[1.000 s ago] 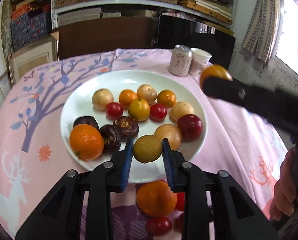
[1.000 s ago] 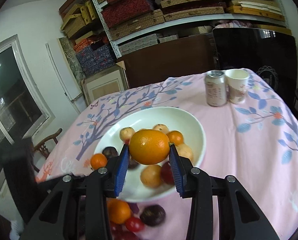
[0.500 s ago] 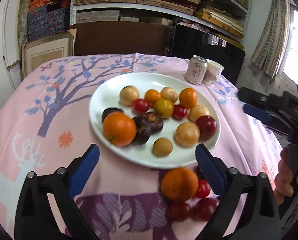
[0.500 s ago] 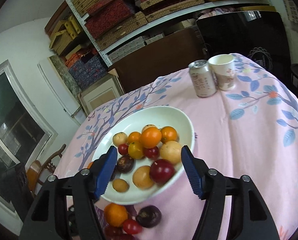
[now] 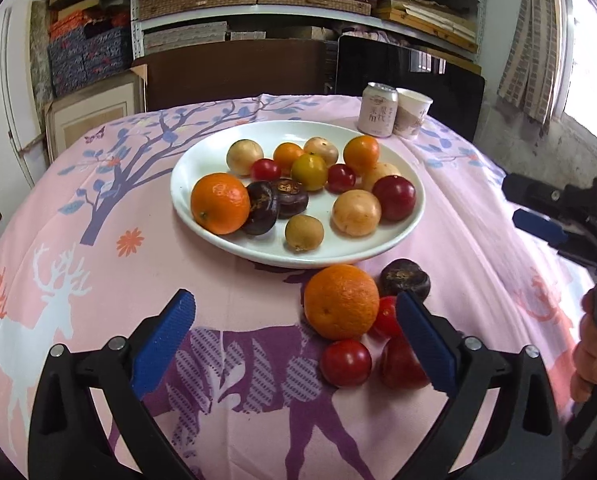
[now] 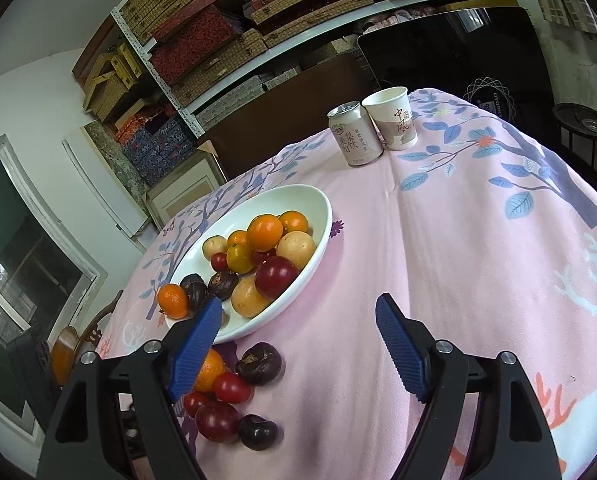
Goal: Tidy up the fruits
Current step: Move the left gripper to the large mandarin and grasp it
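Note:
A white plate (image 5: 194, 160) (image 6: 322, 216) holds several fruits: oranges, red tomatoes, dark chestnut-like fruits, tan round fruits and a red plum. In front of it on the cloth lie a loose orange (image 5: 340, 302) (image 6: 208, 370), red tomatoes (image 5: 345, 362) (image 6: 232, 387) and dark fruits (image 5: 404, 278) (image 6: 258, 363). My left gripper (image 5: 294, 340) is open and empty, low over the cloth just short of the loose pile. My right gripper (image 6: 298, 350) is open and empty, right of the plate; it also shows in the left wrist view (image 5: 538, 216).
A drink can (image 5: 378, 110) (image 6: 354, 134) and a paper cup (image 5: 412, 114) (image 6: 394, 124) stand at the far side of the pink tablecloth (image 5: 98, 280). Shelves with boxes, a dark chair back and a window lie beyond the table.
Both grippers opened and drew back. The left one let a tan fruit go onto the plate's front. The right one let its orange go onto the plate.

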`<state>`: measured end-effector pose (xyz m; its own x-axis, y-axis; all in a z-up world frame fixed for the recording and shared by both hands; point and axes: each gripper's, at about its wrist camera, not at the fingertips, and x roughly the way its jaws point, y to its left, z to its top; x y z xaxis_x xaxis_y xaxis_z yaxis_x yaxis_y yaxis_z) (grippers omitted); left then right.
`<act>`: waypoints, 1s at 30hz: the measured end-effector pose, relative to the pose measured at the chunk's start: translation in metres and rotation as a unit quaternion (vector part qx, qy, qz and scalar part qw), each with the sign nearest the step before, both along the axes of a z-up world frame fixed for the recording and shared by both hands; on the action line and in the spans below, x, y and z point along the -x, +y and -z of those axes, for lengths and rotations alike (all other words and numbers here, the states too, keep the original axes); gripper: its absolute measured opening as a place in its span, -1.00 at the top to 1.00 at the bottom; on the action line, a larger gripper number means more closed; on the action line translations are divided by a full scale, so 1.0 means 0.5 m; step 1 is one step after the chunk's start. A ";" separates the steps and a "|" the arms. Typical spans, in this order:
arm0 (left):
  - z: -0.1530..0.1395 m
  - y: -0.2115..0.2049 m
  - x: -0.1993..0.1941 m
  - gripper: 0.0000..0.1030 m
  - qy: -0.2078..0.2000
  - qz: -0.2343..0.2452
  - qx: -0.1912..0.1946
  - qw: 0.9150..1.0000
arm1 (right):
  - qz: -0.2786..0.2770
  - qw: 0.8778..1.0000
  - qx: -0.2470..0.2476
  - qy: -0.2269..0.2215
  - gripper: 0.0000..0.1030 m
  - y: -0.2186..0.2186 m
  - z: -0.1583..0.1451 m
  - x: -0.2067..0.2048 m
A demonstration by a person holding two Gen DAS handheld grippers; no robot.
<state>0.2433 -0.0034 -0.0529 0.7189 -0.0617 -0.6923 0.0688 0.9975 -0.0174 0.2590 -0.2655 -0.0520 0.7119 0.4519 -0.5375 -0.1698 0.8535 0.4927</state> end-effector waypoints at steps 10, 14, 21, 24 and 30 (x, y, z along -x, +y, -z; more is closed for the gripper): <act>0.007 0.063 0.010 -0.92 0.006 -0.055 -0.049 0.997 | -0.014 1.000 0.009 0.006 -0.56 0.012 0.002 -0.002; 0.019 0.168 0.048 -0.92 0.026 -0.115 0.003 0.993 | -0.017 1.000 -0.001 0.003 -0.57 0.012 -0.004 0.002; 0.009 0.151 0.061 -0.92 0.005 -0.094 0.018 0.995 | -0.028 0.999 0.017 -0.010 -0.61 0.032 -0.011 0.014; 0.013 0.107 0.054 -0.92 0.005 -0.062 -0.036 0.997 | -0.027 0.999 0.019 -0.006 -0.66 0.033 -0.009 0.011; 0.002 0.030 0.037 -0.92 -0.009 -0.010 -0.068 0.998 | -0.029 0.999 0.022 -0.004 -0.67 0.033 -0.006 0.010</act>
